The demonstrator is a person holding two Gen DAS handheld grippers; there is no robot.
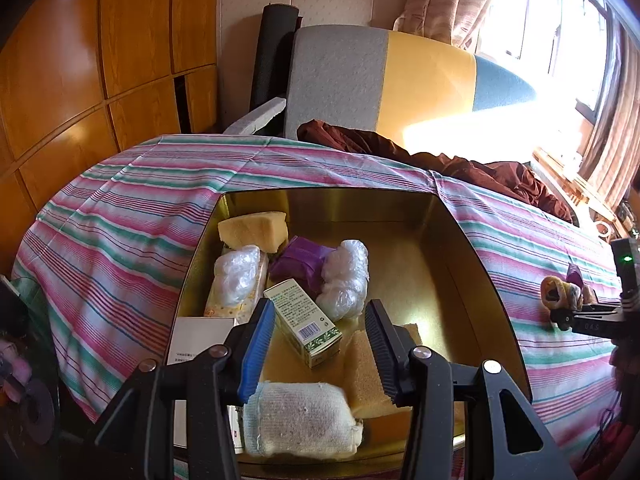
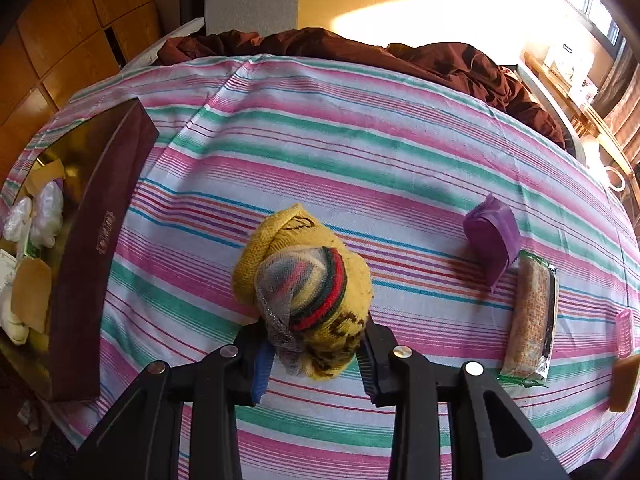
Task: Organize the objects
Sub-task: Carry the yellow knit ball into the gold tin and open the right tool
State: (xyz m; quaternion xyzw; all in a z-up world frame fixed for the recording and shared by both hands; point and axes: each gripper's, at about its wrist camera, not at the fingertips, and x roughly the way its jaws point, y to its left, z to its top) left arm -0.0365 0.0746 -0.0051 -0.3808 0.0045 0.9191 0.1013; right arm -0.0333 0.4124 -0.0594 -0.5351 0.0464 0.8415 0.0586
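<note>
My right gripper pinches the yellow knitted sock bundle at its end; it may slip before reaching the gold-lined box, over which my left gripper hangs wide and empty.

I see a bed sheet striped in pink, green and white with thin blue and red lines, and on it a mustard-yellow knitted sock bundle with brown lettering, a red-and-green band and a grey mesh patch. Toward the bed's right edge lie a translucent purple plastic pouch, a tan cracker pack in clear green-trimmed wrap and a small pink ribbed clip. At the left edge I see a gold-lined tin box, dark maroon outside, holding a pale yellow sponge, a purple packet, a green-and-white printed carton and an off-white rolled cloth.
</note>
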